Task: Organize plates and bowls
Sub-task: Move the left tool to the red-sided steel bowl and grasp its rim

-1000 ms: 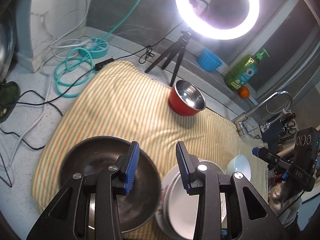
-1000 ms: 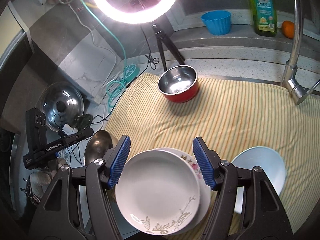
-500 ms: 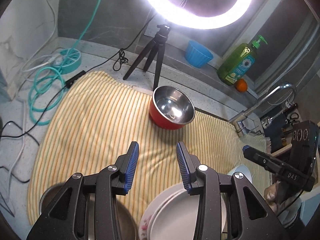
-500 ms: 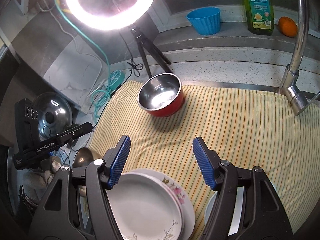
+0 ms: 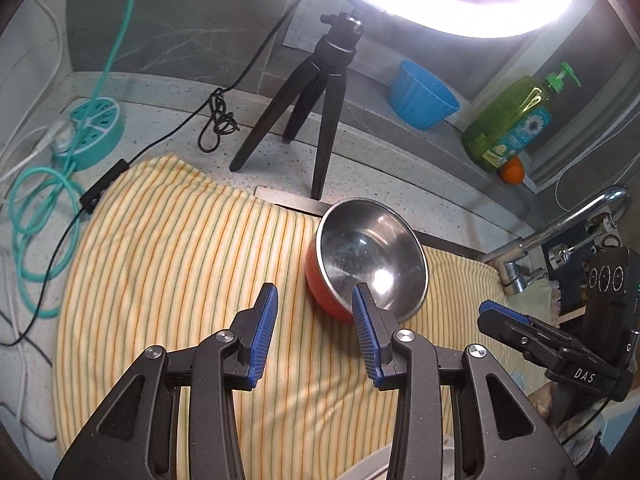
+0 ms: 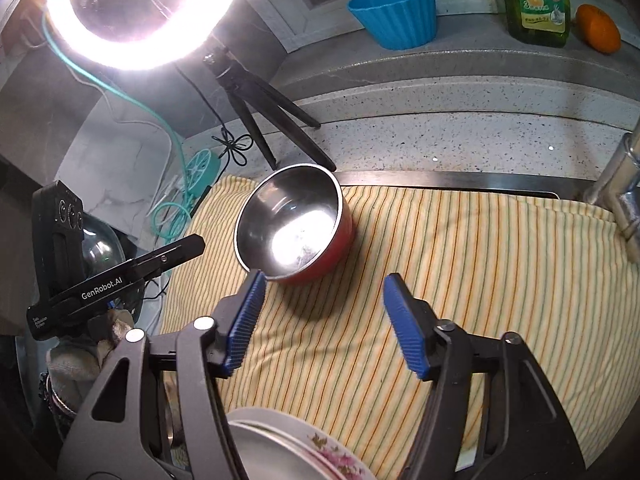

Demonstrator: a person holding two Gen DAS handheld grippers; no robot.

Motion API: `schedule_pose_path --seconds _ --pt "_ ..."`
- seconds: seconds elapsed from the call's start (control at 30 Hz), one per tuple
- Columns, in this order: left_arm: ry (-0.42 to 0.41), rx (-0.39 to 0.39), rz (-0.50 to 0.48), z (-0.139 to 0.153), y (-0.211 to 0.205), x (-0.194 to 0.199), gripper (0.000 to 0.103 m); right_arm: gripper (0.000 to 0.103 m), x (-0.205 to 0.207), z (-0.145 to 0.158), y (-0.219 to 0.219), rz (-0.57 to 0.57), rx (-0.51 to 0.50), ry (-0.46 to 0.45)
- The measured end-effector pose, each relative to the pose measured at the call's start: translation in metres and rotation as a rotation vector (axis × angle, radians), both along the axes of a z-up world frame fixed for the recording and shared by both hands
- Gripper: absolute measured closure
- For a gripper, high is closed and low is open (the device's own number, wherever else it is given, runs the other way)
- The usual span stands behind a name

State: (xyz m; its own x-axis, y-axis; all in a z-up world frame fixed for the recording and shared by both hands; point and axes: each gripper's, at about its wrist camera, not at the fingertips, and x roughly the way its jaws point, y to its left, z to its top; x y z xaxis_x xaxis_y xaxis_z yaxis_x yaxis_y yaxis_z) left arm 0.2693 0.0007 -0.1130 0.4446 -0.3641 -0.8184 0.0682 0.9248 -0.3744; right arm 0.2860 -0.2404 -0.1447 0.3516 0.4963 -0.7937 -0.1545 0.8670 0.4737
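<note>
Both tools are spread wide and hold nothing: left tool [image 5: 314, 322], right tool [image 6: 324, 314]. A red steel bowl [image 6: 294, 222] sits mid-frame on a striped towel [image 6: 460, 280].

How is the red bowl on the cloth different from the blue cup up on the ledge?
The red bowl has a smooth red outside and shiny steel inside; the blue cup is fluted and matte blue all over. The bowl sits tilted on the striped cloth, the cup upright on the ledge. Both look empty.
</note>
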Motion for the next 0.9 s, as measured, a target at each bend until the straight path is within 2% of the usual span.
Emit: schedule_pose_path --seconds 0.23,0.33,0.5,0.6,0.73,0.9 --pt "0.045 -0.012 -0.001 -0.018 0.000 0.027 0.066 0.049 0.021 -0.017 0.007 -0.004 0.007 0.036" --pt "0.054 -0.007 -0.010 -0.022 -0.002 0.033 0.066 0.053 0.028 -0.022 0.008 -0.004 0.010 0.047" --pt "0.072 -0.008 -0.024 -0.029 -0.006 0.039 0.069 0.054 0.037 -0.030 0.011 -0.009 0.009 0.058" --pt "0.084 -0.012 -0.029 -0.033 -0.008 0.043 0.069 0.059 0.043 -0.035 0.014 -0.010 0.008 0.068" --pt "0.095 -0.021 -0.035 -0.037 -0.009 0.046 0.079 0.068 0.049 -0.041 0.016 -0.009 0.007 0.081" --pt "0.097 -0.020 -0.055 -0.039 -0.013 0.048 0.083 0.073 0.051 -0.046 0.019 -0.004 0.012 0.095"
